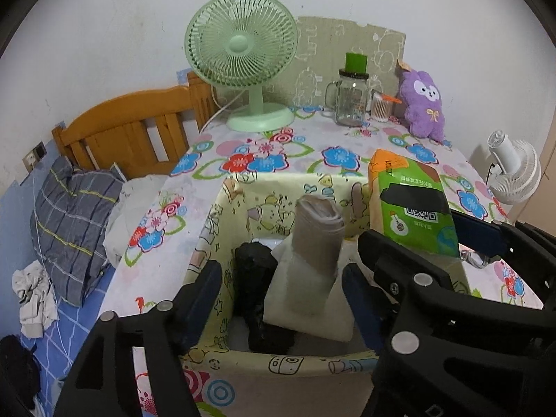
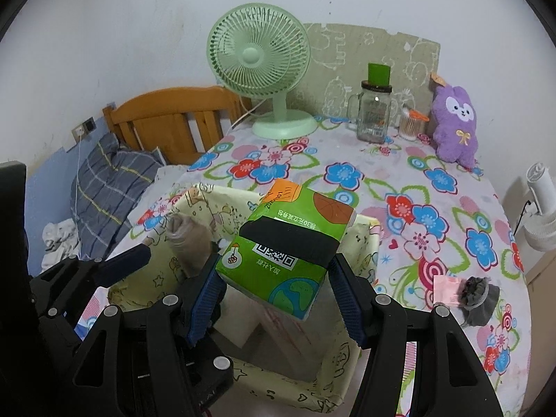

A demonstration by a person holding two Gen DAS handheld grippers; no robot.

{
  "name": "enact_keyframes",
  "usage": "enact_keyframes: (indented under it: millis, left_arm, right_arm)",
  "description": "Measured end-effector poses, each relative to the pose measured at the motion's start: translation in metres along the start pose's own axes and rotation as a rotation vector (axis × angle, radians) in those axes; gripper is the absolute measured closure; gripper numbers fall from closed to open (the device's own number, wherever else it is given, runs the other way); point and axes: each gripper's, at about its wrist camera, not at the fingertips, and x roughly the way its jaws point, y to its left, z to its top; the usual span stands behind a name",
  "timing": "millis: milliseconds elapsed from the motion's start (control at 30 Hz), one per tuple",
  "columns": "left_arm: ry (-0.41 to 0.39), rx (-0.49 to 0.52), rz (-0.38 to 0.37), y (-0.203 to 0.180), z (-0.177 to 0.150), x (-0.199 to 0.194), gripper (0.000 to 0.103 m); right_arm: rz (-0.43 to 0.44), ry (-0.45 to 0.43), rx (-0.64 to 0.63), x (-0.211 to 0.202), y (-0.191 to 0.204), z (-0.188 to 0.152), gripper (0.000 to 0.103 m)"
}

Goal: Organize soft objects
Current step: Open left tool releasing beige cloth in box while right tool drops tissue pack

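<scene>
Right jaws (image 2: 274,299) clamp the tissue pack (image 2: 288,246) above the bin (image 2: 365,239); left jaws (image 1: 281,299) apart around a beige roll (image 1: 312,253).

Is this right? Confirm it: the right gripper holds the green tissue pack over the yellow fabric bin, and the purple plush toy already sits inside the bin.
Not quite. The right wrist view shows the purple plush toy standing on the table by the wall, not inside the yellow fabric bin. The right gripper does hold the green tissue pack over it.

I am looking at a table (image 2: 312,170) wearing a flowered cloth. A green fan (image 2: 259,59), glass jar (image 2: 373,114) and purple plush toy (image 2: 457,125) are standing along its far edge; a cloth bin (image 2: 194,201) is sitting at its near edge.
</scene>
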Motion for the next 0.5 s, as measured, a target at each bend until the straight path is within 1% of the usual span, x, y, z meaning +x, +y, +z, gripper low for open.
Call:
enact_keyframes:
  millis: [133, 300, 400, 500]
  left_arm:
    - [0.022, -0.005, 0.0, 0.003, 0.0, 0.006, 0.024]
    - [0.025, -0.001, -0.003, 0.002, -0.001, 0.008, 0.02]
    - [0.028, 0.008, -0.009, 0.0, -0.001, 0.009, 0.02]
    - [0.029, 0.013, -0.013, -0.002, -0.001, 0.009, 0.019]
  right_arm:
    - [0.013, 0.025, 0.01, 0.008, 0.0, -0.001, 0.038]
    - [0.023, 0.032, 0.009, 0.012, 0.0, -0.001, 0.036]
    - [0.035, 0.032, 0.005, 0.014, -0.002, -0.001, 0.035]
    - [0.018, 0.035, 0.007, 0.014, -0.004, 0.0, 0.032]
